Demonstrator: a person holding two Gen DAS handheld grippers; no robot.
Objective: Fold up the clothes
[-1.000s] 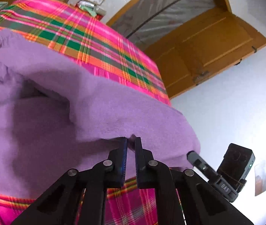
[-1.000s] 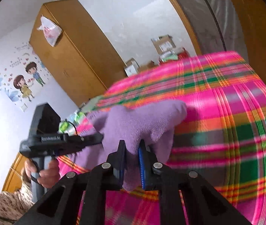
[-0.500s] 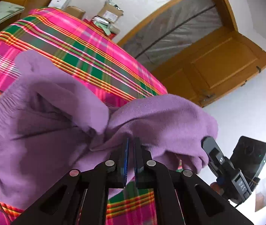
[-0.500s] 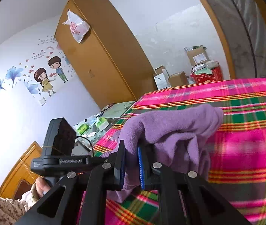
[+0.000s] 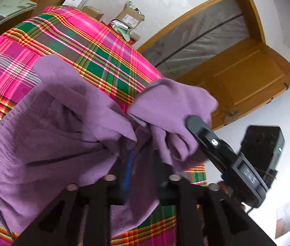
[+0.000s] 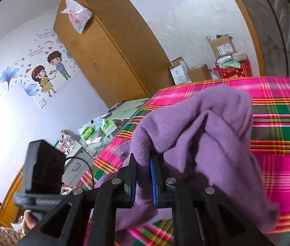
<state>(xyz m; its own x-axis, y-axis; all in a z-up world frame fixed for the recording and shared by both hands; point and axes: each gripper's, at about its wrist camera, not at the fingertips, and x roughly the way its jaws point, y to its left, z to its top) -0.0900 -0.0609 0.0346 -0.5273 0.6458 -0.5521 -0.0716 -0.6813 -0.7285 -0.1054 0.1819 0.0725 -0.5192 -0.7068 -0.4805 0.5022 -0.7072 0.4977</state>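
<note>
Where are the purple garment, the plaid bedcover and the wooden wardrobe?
purple garment (image 5: 48,143), left wrist view, its ribbed part.
plaid bedcover (image 6: 284,127), right wrist view, bare stretch right of the garment.
wooden wardrobe (image 6: 108,47), right wrist view, its front.

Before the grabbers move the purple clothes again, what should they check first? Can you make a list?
1. Left gripper has hold of the purple garment: ok, cloth is pinched between its fingers.
2. Right gripper has hold too: ok, fabric is clamped between its blue pads.
3. The two grippers are not bumping: ok, the right one sits close beside the left but apart.
4. Garment lies smooth for a fold: not ok, it is bunched and wrinkled between the grips.
5. Room on the plaid bedspread to lay it down: ok, bare cloth shows behind.
6. Which edge or corner each gripper holds: cannot tell.
</note>
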